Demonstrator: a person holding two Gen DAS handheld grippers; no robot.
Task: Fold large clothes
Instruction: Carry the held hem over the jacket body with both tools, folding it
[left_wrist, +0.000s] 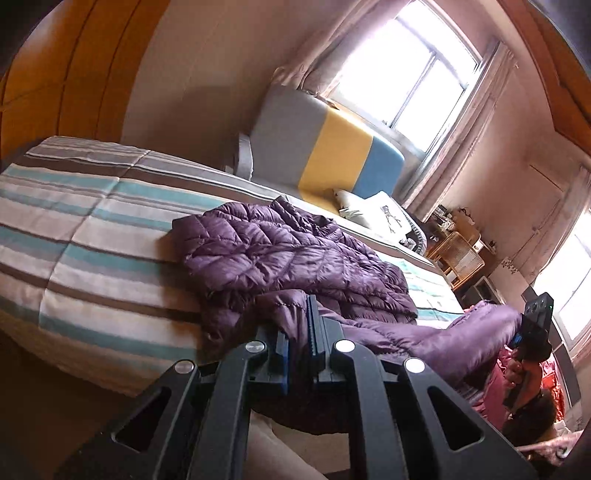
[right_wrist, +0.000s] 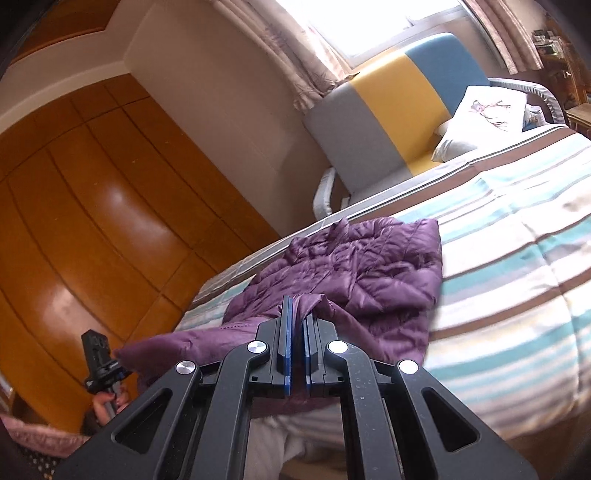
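Left wrist view, gripper: the left hand-held gripper (left_wrist: 300, 332) is at the lower centre of the frame, clenched on the near edge of the purple jacket (left_wrist: 288, 254); cloth sits between its blue pads.
Left wrist view, jacket: most of it lies crumpled in the middle of the frame on the striped bed (left_wrist: 92, 236). A lifted band of cloth runs from the jaws toward the lower right.
Left wrist view, other side: the right hand-held gripper (left_wrist: 517, 338) appears at the right edge, at the far end of that band, and seems to hold it.
Right wrist view, gripper: the right hand-held gripper (right_wrist: 297, 332) is at the lower centre, clenched on a pinch of the jacket (right_wrist: 369, 266) edge.
Right wrist view, jacket: the body lies just above the jaws in the middle of the frame, on the bed (right_wrist: 517, 240). The held edge stretches to the lower left.
Right wrist view, other side: the left hand-held gripper (right_wrist: 116, 356) is at the lower left, at the corner of the cloth.
Step in hand: probably lifting the near edge to fold it over the body.
How to do well: keep both grips firm, keep the edge tight and level between them, and carry it toward the far side together, so the puffy cloth does not slip or bunch.
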